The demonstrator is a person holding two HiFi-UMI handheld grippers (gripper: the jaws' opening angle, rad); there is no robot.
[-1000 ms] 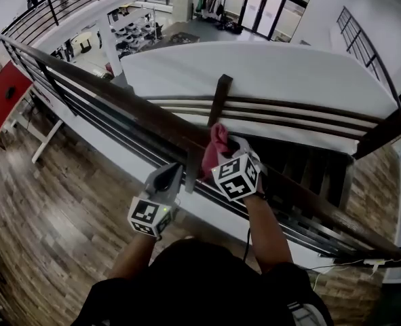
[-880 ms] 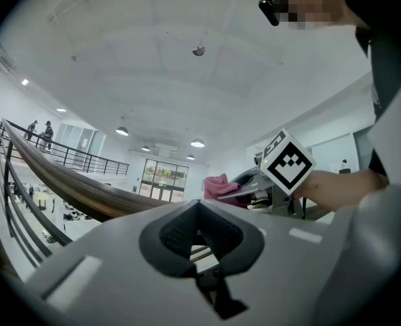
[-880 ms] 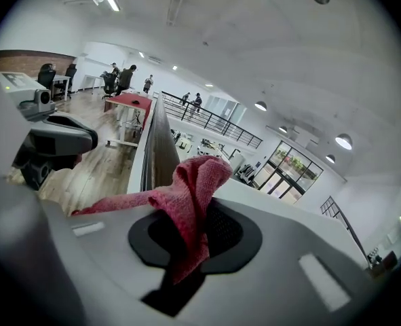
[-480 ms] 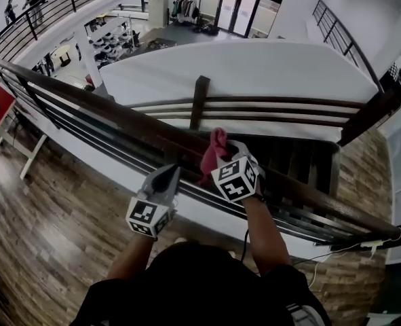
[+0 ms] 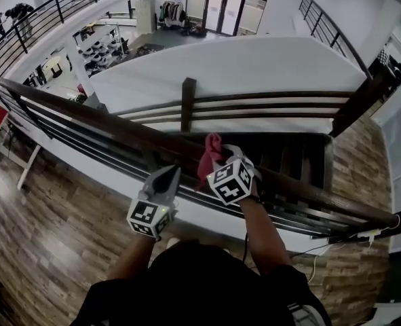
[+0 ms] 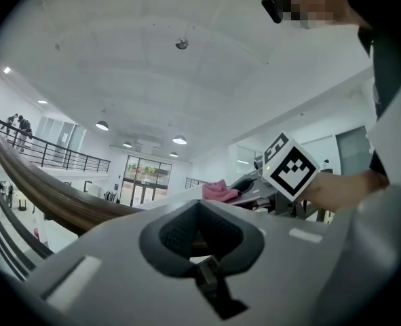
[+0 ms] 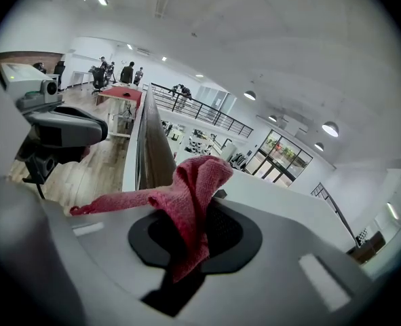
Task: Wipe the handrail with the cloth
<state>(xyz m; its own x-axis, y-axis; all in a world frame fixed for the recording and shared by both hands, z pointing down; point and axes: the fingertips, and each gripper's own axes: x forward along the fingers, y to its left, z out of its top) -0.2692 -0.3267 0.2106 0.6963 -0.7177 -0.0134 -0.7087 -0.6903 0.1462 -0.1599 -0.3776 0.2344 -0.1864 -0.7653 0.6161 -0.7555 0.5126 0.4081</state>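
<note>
We count two grippers, one cloth and one handrail under work.

Nearest us, the left gripper [image 5: 166, 180] has its jaws pressed together with nothing between them. Its tip sits at the near side of the handrail [image 5: 98, 122]; we cannot tell whether it touches.

Just beside it, the right gripper [image 5: 220, 158] pinches the red cloth [image 5: 211, 152] on top of the rail.

The right gripper view alone shows the grip: the cloth [image 7: 190, 195] runs down between the jaws, a fold stands up above them, and one tail trails left.

In the head view the rail's long axis runs from upper left to lower right. The right gripper view shows the rail [image 7: 153, 151] running away towards a red table [image 7: 122, 94], with several people beyond.
</note>
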